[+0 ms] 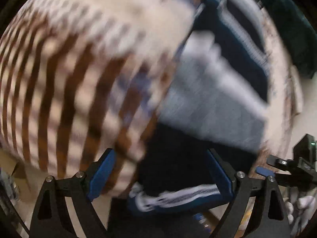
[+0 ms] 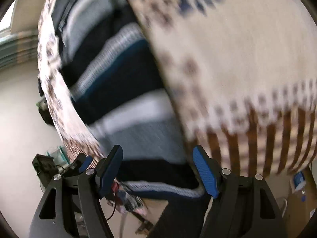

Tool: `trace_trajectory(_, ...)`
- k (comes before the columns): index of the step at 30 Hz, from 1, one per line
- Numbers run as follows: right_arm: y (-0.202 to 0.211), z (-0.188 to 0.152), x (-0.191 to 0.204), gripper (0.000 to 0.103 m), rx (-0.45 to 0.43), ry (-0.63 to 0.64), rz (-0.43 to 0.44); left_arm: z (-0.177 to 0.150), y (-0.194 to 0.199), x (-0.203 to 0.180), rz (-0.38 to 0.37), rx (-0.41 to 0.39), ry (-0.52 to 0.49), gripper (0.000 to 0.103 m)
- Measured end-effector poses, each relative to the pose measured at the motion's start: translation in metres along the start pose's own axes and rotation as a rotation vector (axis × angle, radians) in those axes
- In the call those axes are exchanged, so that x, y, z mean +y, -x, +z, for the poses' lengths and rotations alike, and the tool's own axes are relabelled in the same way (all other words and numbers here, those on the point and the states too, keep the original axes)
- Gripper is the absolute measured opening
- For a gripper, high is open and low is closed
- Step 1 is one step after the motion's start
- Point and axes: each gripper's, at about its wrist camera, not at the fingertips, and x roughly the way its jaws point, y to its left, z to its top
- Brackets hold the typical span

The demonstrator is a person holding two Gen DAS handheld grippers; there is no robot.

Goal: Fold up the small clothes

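Observation:
A navy, grey and white striped garment lies on a table covered by a cream cloth with brown stripes. Both views are motion-blurred. My left gripper is open, its blue pads spread over the garment's dark near edge and its ribbed hem. My right gripper is open too, its pads either side of the same garment near its ribbed hem. The right gripper also shows at the right edge of the left wrist view. The left gripper shows at the lower left of the right wrist view.
The cream and brown tablecloth hangs over the table edge. A patterned cloth strip runs beside the garment. A dark teal item lies at the far right. A cardboard box stands low at the right. A white-gloved hand holds the right gripper.

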Motion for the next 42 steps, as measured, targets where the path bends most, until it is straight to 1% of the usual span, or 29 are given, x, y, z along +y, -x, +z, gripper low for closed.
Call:
trace_trajectory(2,-0.019,-0.017,-0.015,0.076,0.028,-0.01,-0.008,-0.012,-0.014,0.001,0.008,0.03,-0.022,0.091)
trace_trajectory(4,-0.038,-0.036,-0.031,0.076,0.053,-0.014,-0.016,-0.02,-0.02,-0.004,0.003,0.041,-0.06,0.091)
trace_trajectory(7,-0.062,-0.049,-0.04,0.076,0.081,-0.005,-0.031,-0.024,-0.026,-0.008,-0.002,0.031,-0.095,0.091)
trace_trajectory(8,-0.072,-0.054,-0.045,0.076,0.086,-0.004,-0.021,-0.024,-0.026,-0.009,-0.006,0.027,-0.095,0.091)
trace_trajectory(11,-0.085,-0.063,-0.051,0.076,0.061,0.021,0.023,-0.027,-0.023,-0.01,-0.032,-0.009,-0.111,0.091)
trace_trajectory(12,-0.089,-0.064,-0.052,0.076,0.054,0.029,0.035,-0.03,-0.02,-0.009,-0.044,-0.021,-0.122,0.088)
trace_trajectory(13,-0.091,-0.066,-0.051,0.076,0.044,0.038,0.048,-0.034,-0.018,-0.011,-0.044,-0.037,-0.141,0.069)
trace_trajectory(14,-0.093,-0.068,-0.051,0.077,0.035,0.054,0.064,-0.038,-0.017,-0.014,-0.042,-0.042,-0.157,0.048)
trace_trajectory(15,-0.096,-0.071,-0.051,0.077,0.024,0.071,0.074,-0.041,-0.016,-0.016,-0.053,-0.047,-0.172,0.039)
trace_trajectory(16,-0.097,-0.073,-0.05,0.077,0.012,0.089,0.09,-0.046,-0.014,-0.021,-0.065,-0.055,-0.18,0.026)
trace_trajectory(17,-0.098,-0.075,-0.049,0.076,0.008,0.1,0.103,-0.051,-0.01,-0.026,-0.068,-0.072,-0.187,0.022)
trace_trajectory(18,-0.1,-0.078,-0.046,0.073,0.005,0.116,0.122,-0.054,-0.007,-0.027,-0.073,-0.083,-0.188,0.019)
trace_trajectory(19,-0.1,-0.082,-0.045,0.056,0.006,0.128,0.145,-0.056,-0.001,-0.028,-0.091,-0.09,-0.179,0.017)
trace_trajectory(20,-0.1,-0.085,-0.045,0.033,0.009,0.132,0.153,-0.051,0.002,-0.03,-0.112,-0.102,-0.164,0.016)
trace_trajectory(21,-0.098,-0.089,-0.045,0.025,0.004,0.132,0.158,-0.048,0.012,-0.028,-0.126,-0.114,-0.156,0.016)
trace_trajectory(22,-0.095,-0.092,-0.046,0.015,0.0,0.122,0.196,-0.047,0.021,-0.029,-0.145,-0.125,-0.149,0.016)
trace_trajectory(23,-0.089,-0.094,-0.044,0.01,-0.003,0.116,0.232,-0.047,0.03,-0.032,-0.165,-0.14,-0.143,0.016)
trace_trajectory(26,-0.071,-0.104,-0.033,0.009,-0.031,0.14,0.27,-0.044,0.06,-0.038,-0.213,-0.185,-0.121,0.016)
trace_trajectory(29,-0.045,-0.108,-0.014,0.009,-0.065,0.162,0.316,-0.034,0.093,-0.042,-0.286,-0.238,-0.079,0.016)
trace_trajectory(31,-0.024,-0.098,-0.006,0.009,-0.085,0.17,0.347,-0.014,0.112,-0.049,-0.35,-0.276,-0.05,0.016)
trace_trajectory(33,0.002,-0.09,0.008,0.009,-0.118,0.185,0.385,0.012,0.127,-0.06,-0.408,-0.315,-0.025,0.016)
trace_trajectory(36,0.04,-0.069,0.034,0.008,-0.18,0.204,0.433,0.066,0.142,-0.081,-0.486,-0.37,-0.017,0.016)
trace_trajectory(37,0.053,-0.057,0.046,0.008,-0.208,0.211,0.448,0.093,0.144,-0.092,-0.497,-0.392,-0.024,0.016)
trace_trajectory(39,0.068,-0.032,0.069,0.008,-0.248,0.212,0.465,0.135,0.143,-0.107,-0.515,-0.417,-0.03,0.016)
trace_trajectory(42,0.092,0.029,0.104,0.008,-0.341,0.221,0.449,0.215,0.135,-0.127,-0.513,-0.434,-0.038,0.016)
